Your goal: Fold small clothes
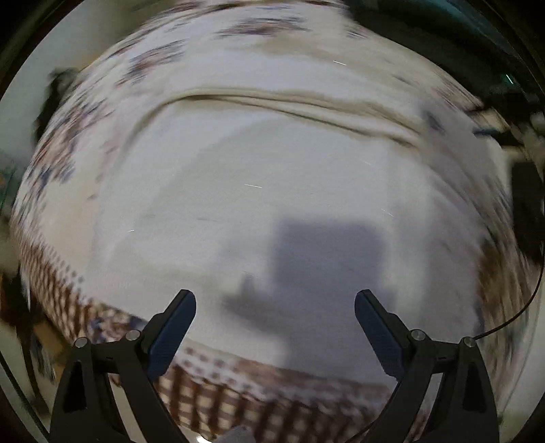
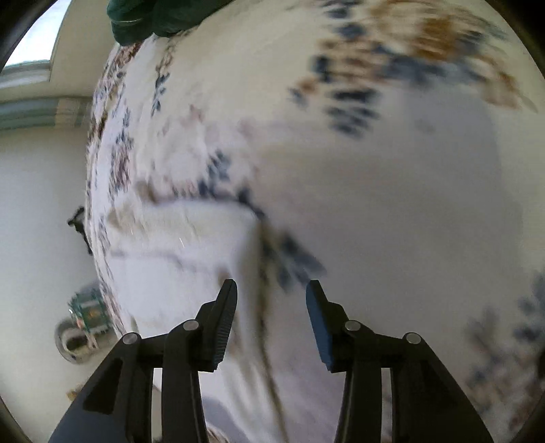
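Note:
A white garment (image 1: 259, 170) lies flat on a patterned tablecloth (image 1: 61, 272); its folded edge or hem runs across the far side (image 1: 289, 102). Both views are motion-blurred. My left gripper (image 1: 275, 303) is open wide and empty, hovering above the garment's near part. In the right wrist view the white garment (image 2: 190, 245) lies to the left, its edge running down between the fingers. My right gripper (image 2: 271, 293) is open and empty just above that edge.
The tablecloth (image 2: 391, 170) has blue and brown floral print and a checked border (image 1: 238, 392). A dark green cloth (image 2: 150, 17) sits at the table's far end. The floor with a small green object (image 2: 88, 310) shows at left. Dark items (image 1: 524, 191) lie right.

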Available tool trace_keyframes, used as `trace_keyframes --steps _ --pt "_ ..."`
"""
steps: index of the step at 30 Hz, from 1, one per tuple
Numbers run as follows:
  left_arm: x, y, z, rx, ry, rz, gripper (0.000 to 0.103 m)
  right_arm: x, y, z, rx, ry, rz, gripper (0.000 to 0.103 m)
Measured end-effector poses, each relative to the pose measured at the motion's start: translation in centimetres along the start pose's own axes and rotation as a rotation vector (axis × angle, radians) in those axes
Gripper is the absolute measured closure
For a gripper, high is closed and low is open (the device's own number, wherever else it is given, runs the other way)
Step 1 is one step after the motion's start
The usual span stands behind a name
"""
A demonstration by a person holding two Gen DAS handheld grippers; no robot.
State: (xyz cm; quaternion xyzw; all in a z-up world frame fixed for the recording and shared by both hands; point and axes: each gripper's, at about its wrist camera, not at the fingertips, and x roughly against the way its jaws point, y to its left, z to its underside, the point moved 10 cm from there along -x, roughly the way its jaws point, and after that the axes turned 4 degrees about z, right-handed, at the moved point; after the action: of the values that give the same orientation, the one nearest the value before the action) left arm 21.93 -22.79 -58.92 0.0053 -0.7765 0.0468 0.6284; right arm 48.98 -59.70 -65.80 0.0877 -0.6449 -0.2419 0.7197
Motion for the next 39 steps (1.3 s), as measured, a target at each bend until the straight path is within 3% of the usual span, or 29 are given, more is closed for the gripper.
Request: trace_keyframes --steps 6,8,9,10,11,13,17,21,23,24,25,27,29,30,32,35,39 --pt "-5.4 -10.7 4.4 -0.189 0.097 0.1 0.008 2.7 -6.9 5.2 -0.068 0.031 0.026 0.059" --pt "-8.5 -13.6 5.9 -0.255 0.131 0.1 0.024 2.5 -7.4 5.1 -0.078 0.029 0.015 0.059" --pt "-10.0 -14.6 6.7 -0.287 0.157 0.076 0.054 1.6 -7.6 4.5 -0.101 0.019 -0.059 0.059" --pt "-11.0 -14.8 6.9 -0.303 0.173 0.041 0.071 1.6 -7.6 4.5 -0.101 0.019 -0.059 0.059" --pt "-11.6 -14.8 6.9 -0.315 0.157 0.001 0.073 1.2 -7.4 4.0 -0.1 0.017 -0.084 0.058" --pt "-11.3 -14.4 6.4 -0.289 0.103 0.007 0.1 -0.2 -6.3 2.6 -0.09 0.011 -0.123 0.053" --pt "-9.0 -14.2 7.0 -0.28 0.042 0.06 0.101 -4.2 -2.0 -1.2 -0.083 0.018 -0.208 0.053" --pt "-7.7 -14.6 7.6 -0.292 0.036 0.079 0.102 -9.6 3.1 -4.7 -0.09 0.066 -0.262 0.053" --pt "-7.2 -15.0 7.4 -0.286 0.031 0.084 0.102 -10.3 3.9 -4.7 -0.083 0.085 -0.271 0.054" --pt "-7.0 -15.1 7.3 -0.286 0.032 0.087 0.102 -10.9 4.8 -4.8 -0.051 0.094 -0.266 0.084" --pt "-6.7 -15.3 7.2 -0.289 0.03 0.089 0.102 -11.3 5.5 -5.0 0.017 0.084 -0.205 0.094" --pt "-6.2 -15.4 7.4 -0.295 0.022 0.096 0.102 -11.1 6.0 -5.4 0.085 0.04 -0.1 0.095" --pt "-6.1 -15.7 8.2 -0.294 0.023 0.104 0.102 -9.7 5.5 -7.1 0.055 -0.031 -0.065 0.096" --pt "-6.1 -15.6 8.3 -0.291 0.027 0.105 0.102 -9.5 4.8 -8.1 -0.002 -0.031 -0.075 0.096" --pt "-5.7 -14.8 7.5 -0.271 0.025 0.11 0.102 -9.6 5.0 -8.0 0.006 -0.02 -0.069 0.096" --pt "-3.8 -12.9 5.8 -0.202 -0.001 0.133 0.102 -9.1 7.3 -6.6 0.102 0.018 -0.01 0.096" --pt "0.7 -8.4 3.7 -0.062 -0.062 0.187 0.102 -6.9 9.3 -5.9 0.136 0.017 -0.006 0.095"
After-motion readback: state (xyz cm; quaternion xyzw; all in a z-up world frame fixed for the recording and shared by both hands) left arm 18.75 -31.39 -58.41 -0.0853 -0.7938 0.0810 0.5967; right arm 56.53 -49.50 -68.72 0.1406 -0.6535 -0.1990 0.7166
